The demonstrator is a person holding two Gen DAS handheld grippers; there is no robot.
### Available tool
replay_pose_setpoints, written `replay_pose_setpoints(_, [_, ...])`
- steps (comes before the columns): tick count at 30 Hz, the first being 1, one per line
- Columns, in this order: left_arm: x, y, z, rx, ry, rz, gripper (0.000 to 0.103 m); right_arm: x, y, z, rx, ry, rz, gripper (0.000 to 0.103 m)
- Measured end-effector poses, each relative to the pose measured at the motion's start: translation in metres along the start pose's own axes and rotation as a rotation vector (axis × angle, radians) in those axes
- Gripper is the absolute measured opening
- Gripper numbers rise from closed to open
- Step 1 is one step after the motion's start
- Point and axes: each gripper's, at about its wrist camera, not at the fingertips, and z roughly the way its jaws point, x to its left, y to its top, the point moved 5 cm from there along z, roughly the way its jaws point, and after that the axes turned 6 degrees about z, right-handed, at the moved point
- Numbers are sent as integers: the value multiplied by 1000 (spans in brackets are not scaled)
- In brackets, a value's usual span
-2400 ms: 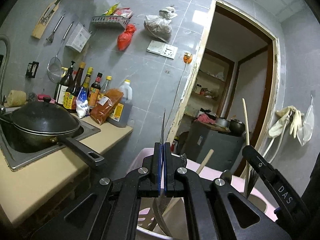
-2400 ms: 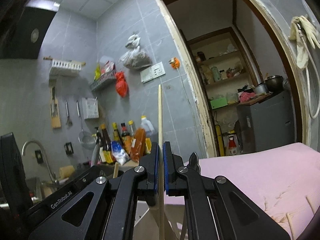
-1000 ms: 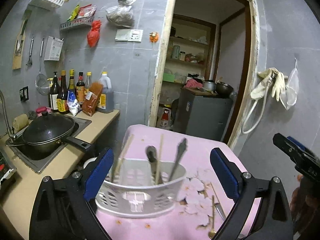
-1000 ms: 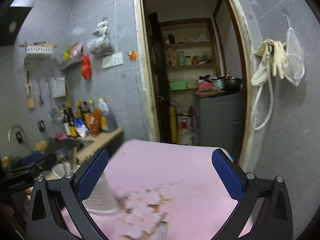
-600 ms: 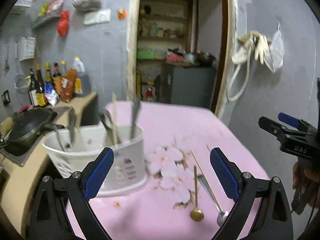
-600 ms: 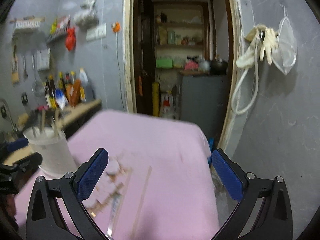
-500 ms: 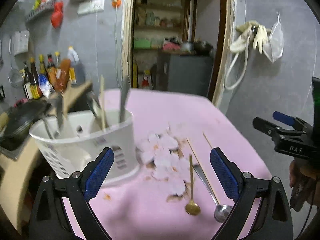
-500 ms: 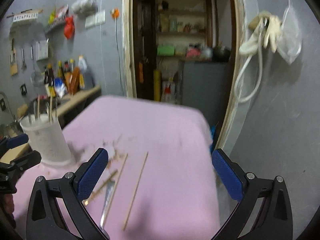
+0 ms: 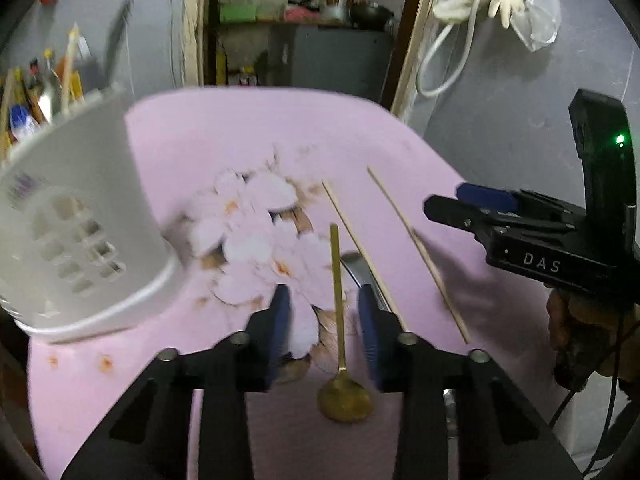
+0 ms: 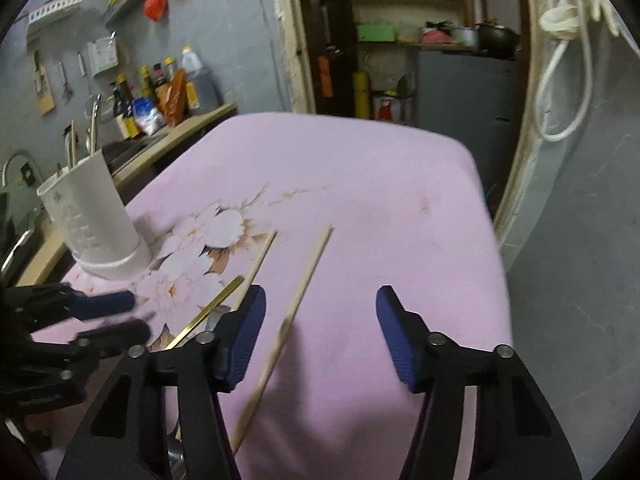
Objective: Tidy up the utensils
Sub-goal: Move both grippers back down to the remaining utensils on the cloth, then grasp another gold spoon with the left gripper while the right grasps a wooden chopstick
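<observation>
Left tongs (image 9: 324, 320) closing astride gold spoon (image 9: 339, 320), untouched, bowl toward camera; right tongs (image 10: 318, 332) closing, empty.

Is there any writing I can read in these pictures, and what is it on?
"DAS": on the side of the right tool, seen in the left view.
Markings on the white holder: too blurred to read.
Lettering on the left tool body in the right view: too dark to read.
Bottle labels on the counter: too small to read.
</observation>
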Motion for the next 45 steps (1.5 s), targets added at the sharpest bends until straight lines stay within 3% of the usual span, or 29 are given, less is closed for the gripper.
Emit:
replay_pose_setpoints(6, [2,-1,22,81,17,1,26,2,-5,19,70,26,-19,47])
replay_pose_setpoints(10, [-5,0,33,118,81,90,26,5,-6,28,106,-11,-45,46])
replay_pose_setpoints(15, [-12,0,46,137,173,191,25,-2,-7,28,115,-48,-39,25])
replay_pose_setpoints(19, [-4,3,51,137,218,168,6,-7,-11,19,117,-36,-36,11])
replay_pose_setpoints(21, [3,5,52,134,199,121,4,-6,-13,16,119,-38,-34,9])
replay_pose_setpoints(24, [11,6,48,126,184,64,3,-10,-17,11,116,-40,-9,8])
replay_pose_setpoints(33, [40,2,18,97,251,-100,3,-7,-26,-4,132,-55,-13,7])
replay_pose_setpoints(38, [50,-10,4,103,209,-179,3,-12,-30,-7,151,-58,6,7])
replay_pose_setpoints(42, [57,-4,8,128,165,-175,5,-15,-22,6,153,-50,54,25])
replay_pose_setpoints(45, [53,-2,8,140,151,-157,9,-16,-12,19,151,-45,87,32])
